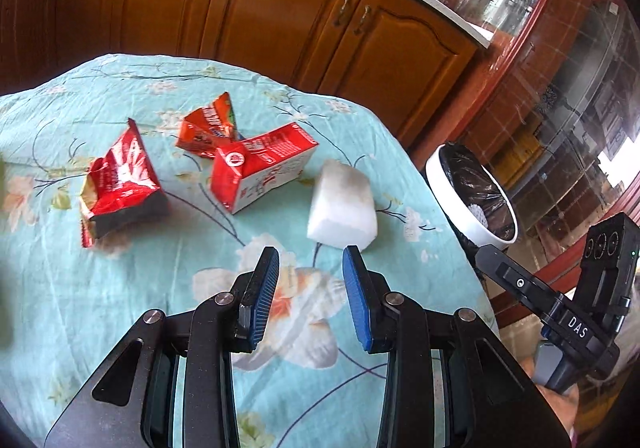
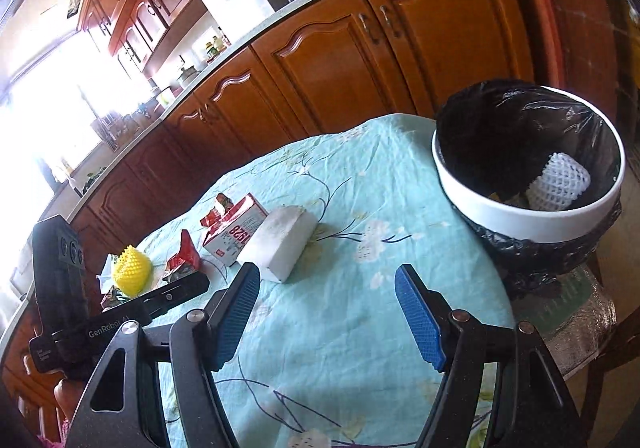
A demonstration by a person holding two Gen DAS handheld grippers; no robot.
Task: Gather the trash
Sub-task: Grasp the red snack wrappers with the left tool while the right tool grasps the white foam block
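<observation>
- The left gripper (image 1: 310, 260) hovers over the worktop (image 1: 120, 288), jaws apart and empty, just short of a white foam block (image 1: 342, 207).
- The right gripper (image 2: 328, 284) also has its jaws spread, holding nothing, with the foam block (image 2: 282, 242) near its left finger.
- Beyond the block lie a red-and-white carton (image 1: 262, 167) and two red wrappers (image 1: 120, 183).
- A bin (image 2: 532, 224) lined with a black bag stands beside the worktop's right edge, with white foam netting (image 2: 560, 181) inside.
</observation>
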